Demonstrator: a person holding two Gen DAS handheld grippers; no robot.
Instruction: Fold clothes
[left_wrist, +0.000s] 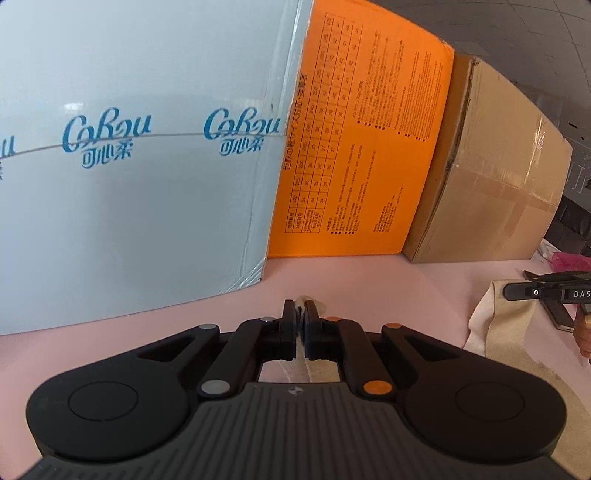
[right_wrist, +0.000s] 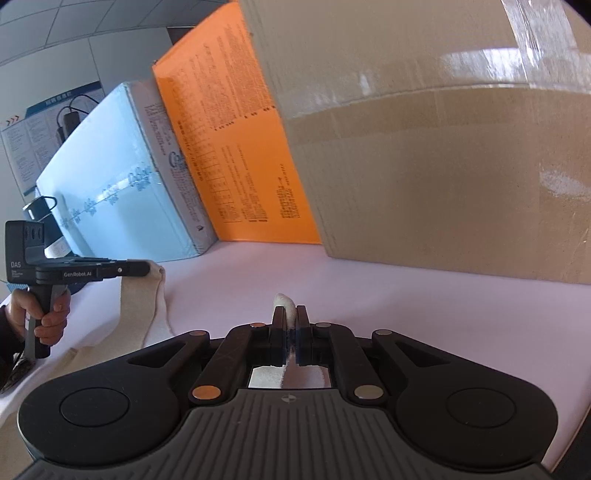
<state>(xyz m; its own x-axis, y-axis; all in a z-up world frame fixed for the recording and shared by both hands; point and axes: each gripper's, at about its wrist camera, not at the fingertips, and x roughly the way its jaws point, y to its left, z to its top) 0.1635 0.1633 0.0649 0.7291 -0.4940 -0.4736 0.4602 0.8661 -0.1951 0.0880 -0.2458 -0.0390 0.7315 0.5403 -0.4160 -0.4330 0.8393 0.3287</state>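
You hold two tongs: your left gripper (left_wrist: 301, 314) and right gripper (right_wrist: 290, 317) each pinch one cream garment (right_wrist: 140, 306), stretched between them. Three boxes stand ahead: blue (left_wrist: 129, 166), orange (left_wrist: 362, 147), brown (right_wrist: 443, 166).

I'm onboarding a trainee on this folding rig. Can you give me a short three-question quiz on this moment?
1. True or false: both tongs are shut on the cream garment.
2. Which box stands between the pale blue box and the brown carton? A) orange B) green C) black
3. What color is the table surface?

Key: 1 true, left tongs and right tongs each pinch fabric. 2 A, the orange box. 3 pink.
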